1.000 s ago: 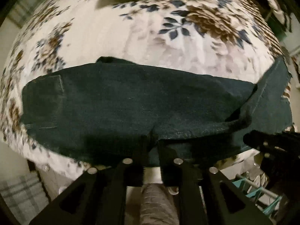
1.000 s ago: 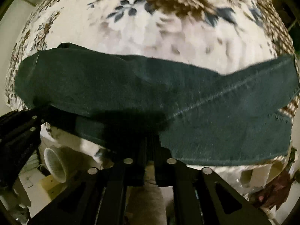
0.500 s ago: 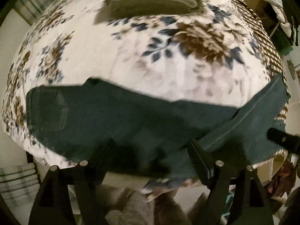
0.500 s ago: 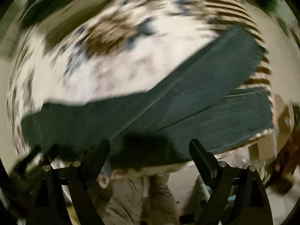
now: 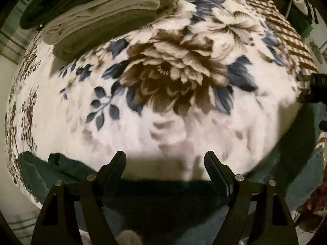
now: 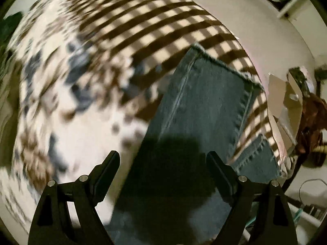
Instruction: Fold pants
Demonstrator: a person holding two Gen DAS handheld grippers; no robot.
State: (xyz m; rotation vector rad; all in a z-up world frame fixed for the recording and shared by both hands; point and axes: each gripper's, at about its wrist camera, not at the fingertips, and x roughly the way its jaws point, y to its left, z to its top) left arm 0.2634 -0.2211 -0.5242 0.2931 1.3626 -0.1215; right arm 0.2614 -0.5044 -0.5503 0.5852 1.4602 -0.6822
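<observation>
The dark blue jeans [image 5: 159, 200] lie flat along the near edge of the floral blanket [image 5: 163, 126]. My left gripper [image 5: 164, 163] is open and empty, above the middle of the jeans. In the right wrist view the two leg ends [image 6: 206, 106] with stitched hems lie on the checked part of the blanket [image 6: 155, 20]. My right gripper [image 6: 162, 163] is open and empty, over the legs. The other gripper's black body [image 5: 316, 89] shows at the left wrist view's right edge.
A stack of folded beige and dark clothes [image 5: 98, 14] sits at the far left of the bed. Beyond the bed's right edge are a white box [image 6: 286, 106], brown cloth [image 6: 312, 118] and cables on the floor.
Both grippers opened and let go of the jeans, then rose and swung away. The left view now looks over the bed's middle; the right has turned toward the leg hems.
</observation>
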